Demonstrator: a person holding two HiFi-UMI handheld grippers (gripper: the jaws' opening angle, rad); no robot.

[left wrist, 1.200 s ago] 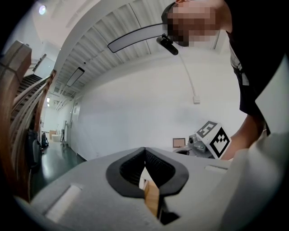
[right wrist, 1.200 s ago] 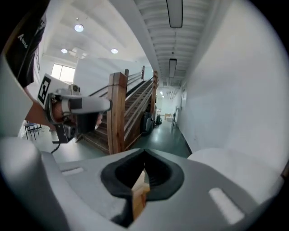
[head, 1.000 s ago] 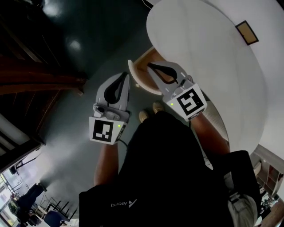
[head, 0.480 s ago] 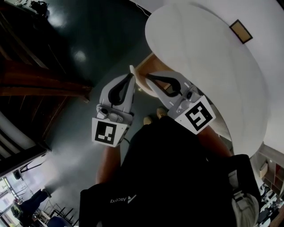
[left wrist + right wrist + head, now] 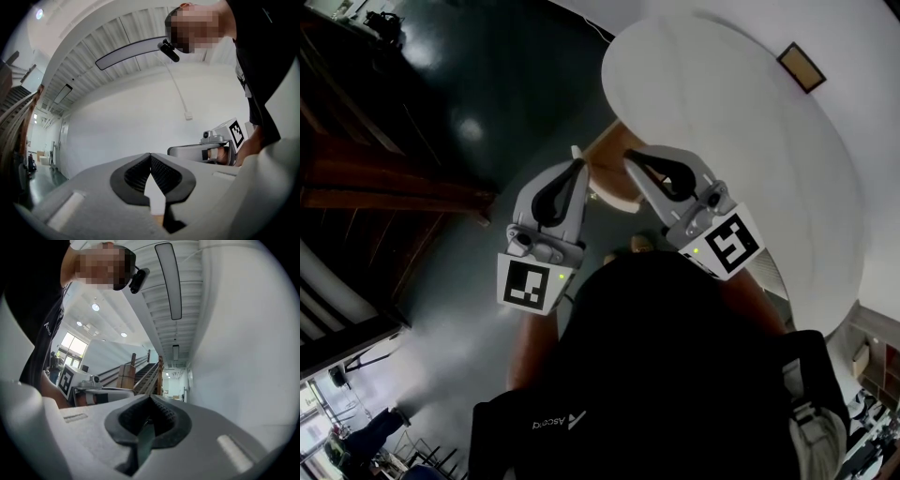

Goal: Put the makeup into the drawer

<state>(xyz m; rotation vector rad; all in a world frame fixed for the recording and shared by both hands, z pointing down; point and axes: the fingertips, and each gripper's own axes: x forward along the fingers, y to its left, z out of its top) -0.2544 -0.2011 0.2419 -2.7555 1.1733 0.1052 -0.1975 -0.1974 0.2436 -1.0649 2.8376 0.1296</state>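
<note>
No makeup and no drawer show in any view. In the head view my left gripper (image 5: 578,162) and right gripper (image 5: 629,157) are held side by side over a dark floor, in front of the person's black shirt. Both have their jaws together with nothing between them. The left gripper view shows the left gripper (image 5: 150,156) pointing at a bare white wall, with the right gripper (image 5: 202,150) beside it. Looking along the right gripper (image 5: 151,397), I see a white wall and a far staircase, with the left gripper (image 5: 101,393) at its side.
A large round white surface (image 5: 741,150) fills the upper right of the head view, with a small brown-framed rectangle (image 5: 800,67) on it. A light wooden piece (image 5: 609,171) lies just beyond the gripper tips. Dark wooden stairs (image 5: 356,178) run along the left.
Both grippers have risen a little and stay shut. In the head view the right gripper has shifted right and the round white surface has slid up and left.
</note>
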